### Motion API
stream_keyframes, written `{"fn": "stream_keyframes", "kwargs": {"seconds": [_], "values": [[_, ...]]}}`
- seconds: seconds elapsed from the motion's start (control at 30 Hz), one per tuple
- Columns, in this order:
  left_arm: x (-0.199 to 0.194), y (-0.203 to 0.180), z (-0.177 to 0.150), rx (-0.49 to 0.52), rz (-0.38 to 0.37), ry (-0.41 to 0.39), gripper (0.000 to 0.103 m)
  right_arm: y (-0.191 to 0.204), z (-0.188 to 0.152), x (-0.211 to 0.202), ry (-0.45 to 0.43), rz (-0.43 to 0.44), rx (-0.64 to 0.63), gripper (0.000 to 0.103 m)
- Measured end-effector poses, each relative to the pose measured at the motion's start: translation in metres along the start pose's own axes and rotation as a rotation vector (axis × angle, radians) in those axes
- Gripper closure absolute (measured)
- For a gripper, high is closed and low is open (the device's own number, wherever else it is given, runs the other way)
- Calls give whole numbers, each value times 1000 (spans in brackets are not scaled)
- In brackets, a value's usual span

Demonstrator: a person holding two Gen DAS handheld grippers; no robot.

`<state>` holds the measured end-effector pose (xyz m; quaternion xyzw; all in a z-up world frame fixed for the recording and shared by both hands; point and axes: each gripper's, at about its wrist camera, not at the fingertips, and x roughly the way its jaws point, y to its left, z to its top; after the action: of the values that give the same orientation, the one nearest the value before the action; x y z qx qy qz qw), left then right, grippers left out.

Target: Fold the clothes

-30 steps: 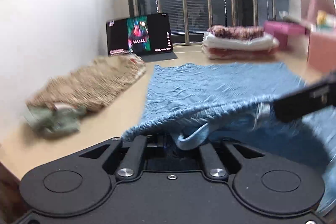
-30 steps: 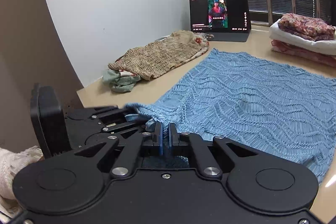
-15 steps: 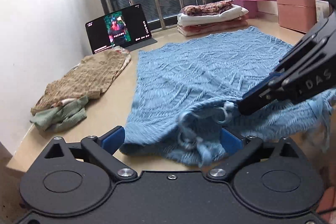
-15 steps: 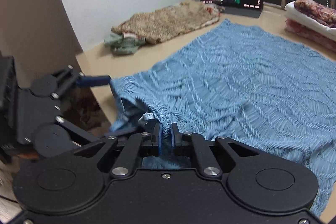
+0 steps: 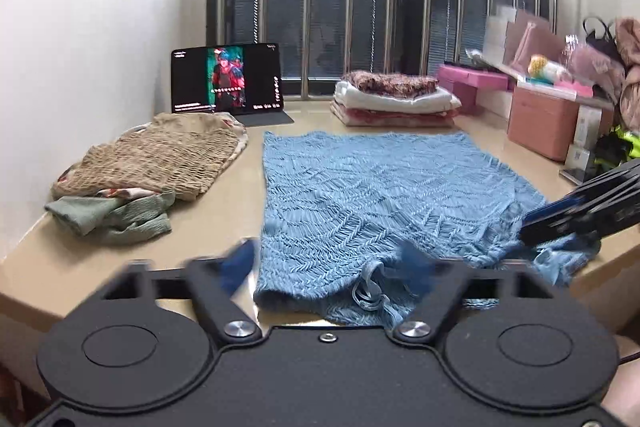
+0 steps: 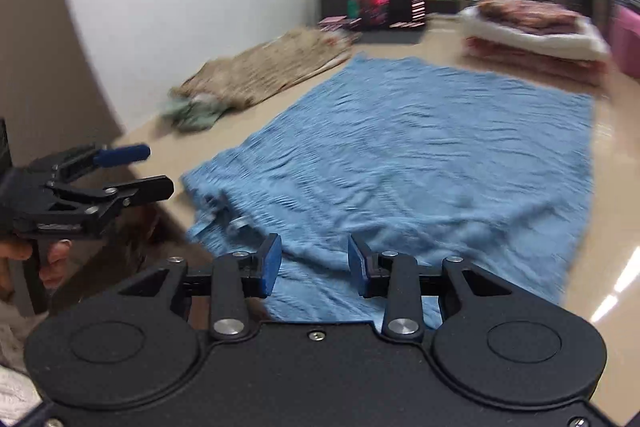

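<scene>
Garment: the blue knit garment (image 5: 384, 195) lies spread flat on the tan surface (image 5: 248, 219), its near hem with a loose drawstring at 6 o'clock in the left wrist view, its far edge at 12 o'clock toward the folded stack (image 5: 394, 99).
Left gripper: the left gripper (image 5: 328, 267) has its fingers parted and has just been closing; the near-left hem corner sits between them, and the pads do not look pressed on it.
Right gripper: the right gripper (image 6: 314, 263) has just been opening, its fingers parted over the near hem and holding nothing; cloth lies beneath and between them.
Step in hand: judged, the garment is laid out and both near corners are free, so the next thing is a fresh hold for the first fold.
How to do it well: take each near corner at the hem itself, tuck the drawstring in rather than pinch it alone, lift both sides evenly, and carry toward 12 o'clock so the edges meet squarely.
Risk: the knit probably stretches; an uneven pull would skew the fold.
Neighbours: the beige knit pile (image 5: 160, 159) at 9 o'clock and the tablet (image 5: 226, 79) at 11 o'clock lie apart from the garment.
</scene>
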<state>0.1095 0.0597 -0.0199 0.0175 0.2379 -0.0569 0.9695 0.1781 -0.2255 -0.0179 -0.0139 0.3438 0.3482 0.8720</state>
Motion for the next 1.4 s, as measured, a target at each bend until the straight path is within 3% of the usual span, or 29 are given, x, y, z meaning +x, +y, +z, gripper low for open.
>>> {"fn": "stream_keyframes", "kwargs": {"seconds": [0.03,0.07,0.17,0.3,0.4,0.47,0.53,0.63,0.7,0.83,0.9,1.07,1.2,1.3,1.4], "values": [[9,-1,1,9,-11,31,82,-3,-4,-6,-12,-27,18,65],[17,-3,1,16,-21,62,85,-5,-7,-10,-17,-53,34,65],[37,-15,-3,104,6,122,89,-12,-19,-22,-23,-136,69,65],[38,-26,-5,171,52,102,88,-20,-35,-35,-7,-237,83,65],[28,-20,-4,103,50,82,72,-24,-43,-41,4,-280,79,65],[17,-16,-3,64,81,43,33,-26,-47,-42,10,-306,66,65],[2,-17,-1,52,125,-13,26,-26,-48,-40,13,-326,50,65],[-13,-29,3,88,137,-27,25,-22,-46,-38,2,-319,25,65],[-21,-41,5,117,68,-14,25,-17,-45,-39,-6,-287,23,65],[-26,-71,4,185,-55,17,25,-2,-49,-43,5,-93,26,65],[-24,-82,3,205,-88,22,25,11,-56,-40,24,-36,10,65],[-12,-88,9,209,-109,27,25,29,-76,-10,88,-79,10,65],[3,-96,21,301,-128,69,25,33,-79,6,77,-91,16,65],[20,-108,30,416,-168,119,25,37,-80,16,74,-115,0,72],[42,-122,36,517,-206,159,25,36,-80,19,52,-116,15,90]]}}
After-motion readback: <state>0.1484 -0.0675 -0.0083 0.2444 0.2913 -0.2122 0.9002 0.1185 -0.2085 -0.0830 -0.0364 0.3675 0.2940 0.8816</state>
